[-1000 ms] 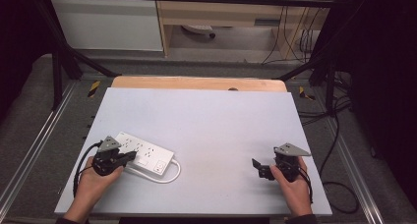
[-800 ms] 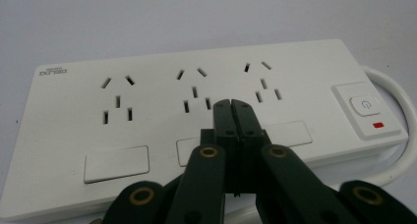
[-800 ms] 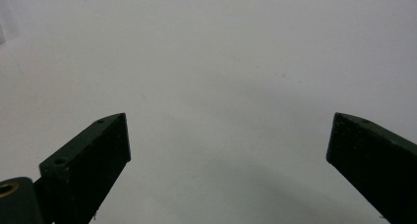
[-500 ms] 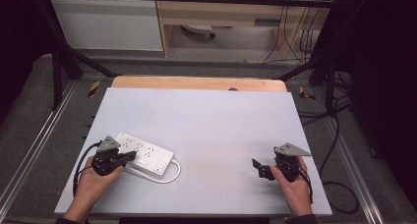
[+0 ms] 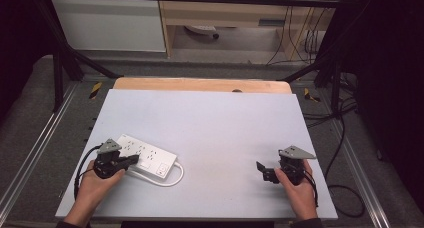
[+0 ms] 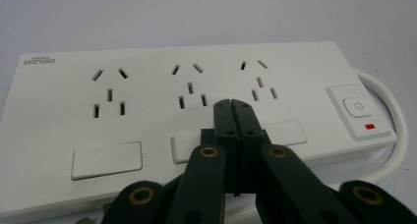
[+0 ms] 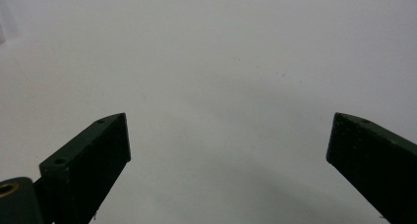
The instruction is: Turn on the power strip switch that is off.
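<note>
Lying under left gripper (image 6: 231, 106): power strip (image 6: 162, 106).

Lab or recording rig: white surface (image 5: 210, 133) inside a black metal frame (image 5: 60, 63), grey floor mats (image 5: 30, 113), loose cables (image 5: 305, 38) (bundled at wall), plain wooden cabinets (image 5: 225, 13) behind.

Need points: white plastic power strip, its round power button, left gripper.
White plastic power strip (image 6: 147, 116), left gripper view, flat top face below the sockets.
Round power button (image 6: 358, 106), left gripper view, its centre.
Left gripper (image 6: 231, 106), left gripper view, tips of the closed black jaws.
</note>
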{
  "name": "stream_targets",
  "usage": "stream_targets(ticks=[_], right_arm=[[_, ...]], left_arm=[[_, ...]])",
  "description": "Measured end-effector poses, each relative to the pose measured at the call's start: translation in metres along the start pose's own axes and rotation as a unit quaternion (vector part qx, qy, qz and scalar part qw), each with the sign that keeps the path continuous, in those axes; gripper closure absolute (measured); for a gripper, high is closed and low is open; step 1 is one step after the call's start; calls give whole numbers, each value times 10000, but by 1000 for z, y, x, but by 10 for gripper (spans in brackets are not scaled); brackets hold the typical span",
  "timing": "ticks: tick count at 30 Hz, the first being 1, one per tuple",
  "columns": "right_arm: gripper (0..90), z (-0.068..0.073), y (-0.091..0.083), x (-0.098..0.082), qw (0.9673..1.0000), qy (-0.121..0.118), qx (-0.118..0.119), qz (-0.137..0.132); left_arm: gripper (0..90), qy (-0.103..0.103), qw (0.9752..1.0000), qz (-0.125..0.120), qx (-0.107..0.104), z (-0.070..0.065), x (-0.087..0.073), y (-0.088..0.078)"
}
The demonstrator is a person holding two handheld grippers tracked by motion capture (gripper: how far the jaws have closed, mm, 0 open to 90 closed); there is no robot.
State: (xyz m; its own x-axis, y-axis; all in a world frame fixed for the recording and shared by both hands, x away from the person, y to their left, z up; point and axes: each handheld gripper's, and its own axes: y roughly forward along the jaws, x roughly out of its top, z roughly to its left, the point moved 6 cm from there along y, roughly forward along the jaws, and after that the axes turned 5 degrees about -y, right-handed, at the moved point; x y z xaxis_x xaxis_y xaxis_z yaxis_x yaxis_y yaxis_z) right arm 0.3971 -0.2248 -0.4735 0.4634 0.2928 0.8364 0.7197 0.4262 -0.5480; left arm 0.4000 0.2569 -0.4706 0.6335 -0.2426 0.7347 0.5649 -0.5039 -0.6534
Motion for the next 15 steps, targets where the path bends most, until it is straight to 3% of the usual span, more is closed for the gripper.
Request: stream_targets(ticks=[15], right_arm=[[33, 0, 0, 0, 10000, 5, 0, 1]], left_arm=[[900, 49, 10000, -28, 45, -1, 0, 1]])
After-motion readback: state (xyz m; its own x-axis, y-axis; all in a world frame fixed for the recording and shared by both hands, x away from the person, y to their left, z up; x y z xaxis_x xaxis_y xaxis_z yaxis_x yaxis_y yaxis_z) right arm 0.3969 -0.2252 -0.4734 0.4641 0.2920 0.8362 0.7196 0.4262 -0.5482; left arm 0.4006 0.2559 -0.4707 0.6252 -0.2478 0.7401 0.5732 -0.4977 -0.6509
